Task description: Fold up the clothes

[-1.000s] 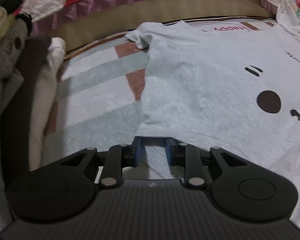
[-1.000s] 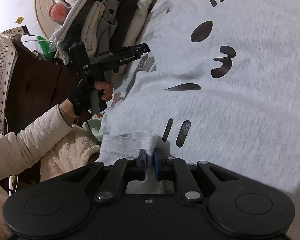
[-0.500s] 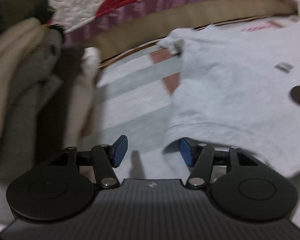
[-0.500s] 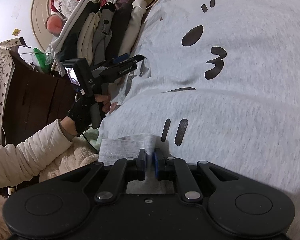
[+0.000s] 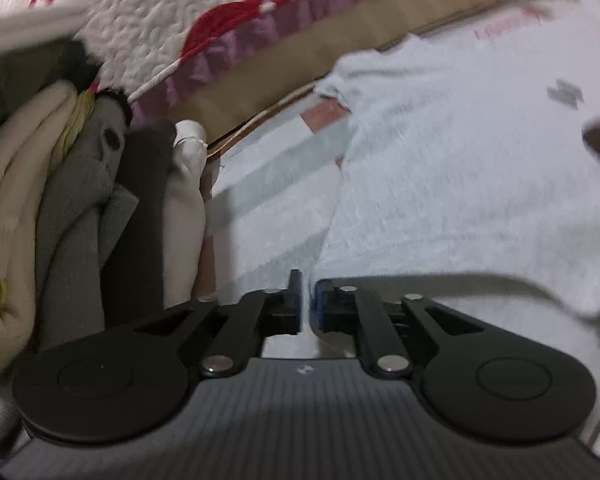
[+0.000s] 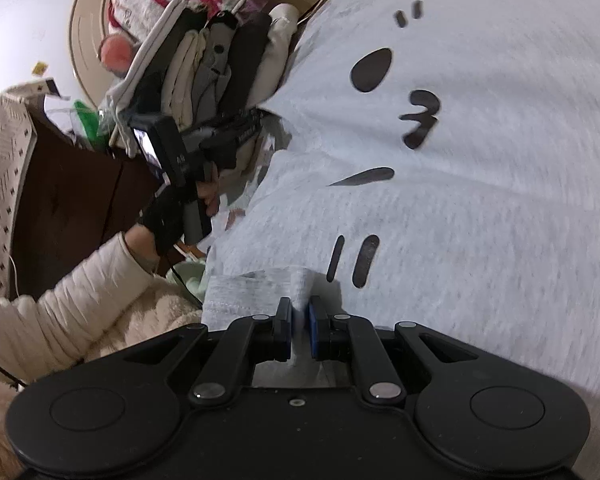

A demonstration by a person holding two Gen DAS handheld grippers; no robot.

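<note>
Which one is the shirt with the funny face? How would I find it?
Look at the bed with the striped sheet. Spread flat across it is the pale grey shirt, right beside the stack of folded clothes. Only it carries black cartoon eyes, a curly mouth and whisker marks.

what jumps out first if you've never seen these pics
A big pale grey fleece sweatshirt with a dark cartoon face spreads over most of the bed. The right tool pinches its folded hem; the left tool, jaws closing, meets its edge. A leaning stack of folded cream, grey and dark clothes stands left.
</note>
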